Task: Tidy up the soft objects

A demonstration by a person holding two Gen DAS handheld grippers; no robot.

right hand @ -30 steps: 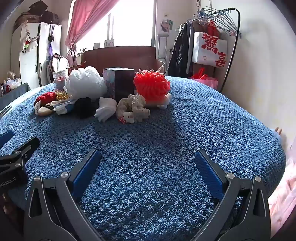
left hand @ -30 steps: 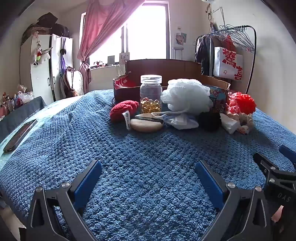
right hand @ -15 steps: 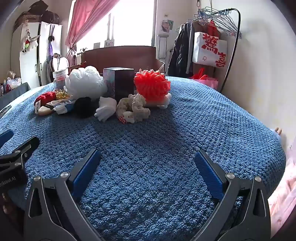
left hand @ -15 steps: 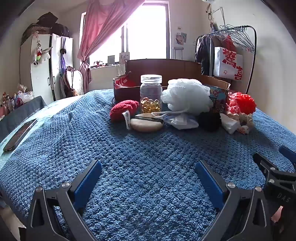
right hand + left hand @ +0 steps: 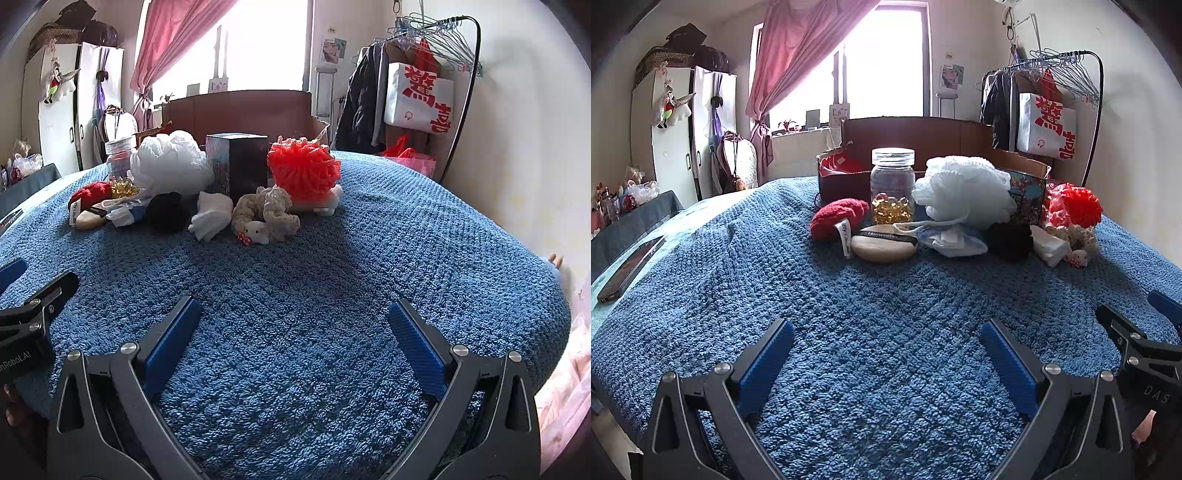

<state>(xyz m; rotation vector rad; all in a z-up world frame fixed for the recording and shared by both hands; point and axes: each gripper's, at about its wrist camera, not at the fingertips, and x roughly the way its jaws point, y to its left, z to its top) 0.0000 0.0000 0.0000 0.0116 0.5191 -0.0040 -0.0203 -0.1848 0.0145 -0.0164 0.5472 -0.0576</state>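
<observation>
We hold the left gripper low over the blue knitted blanket, its blue-padded fingers spread wide with only blanket between them. Well ahead of the fingertips sits a cluster: a red knitted pouch, a beige oval powder puff just in front of a clear glass jar of yellow capsules, and a white mesh bath sponge. Beyond our right finger, the right gripper shows at the frame edge.

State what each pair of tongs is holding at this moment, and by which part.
Nothing is held. The left tongs and right tongs are both open over the bare blue blanket, short of the pile.
</observation>
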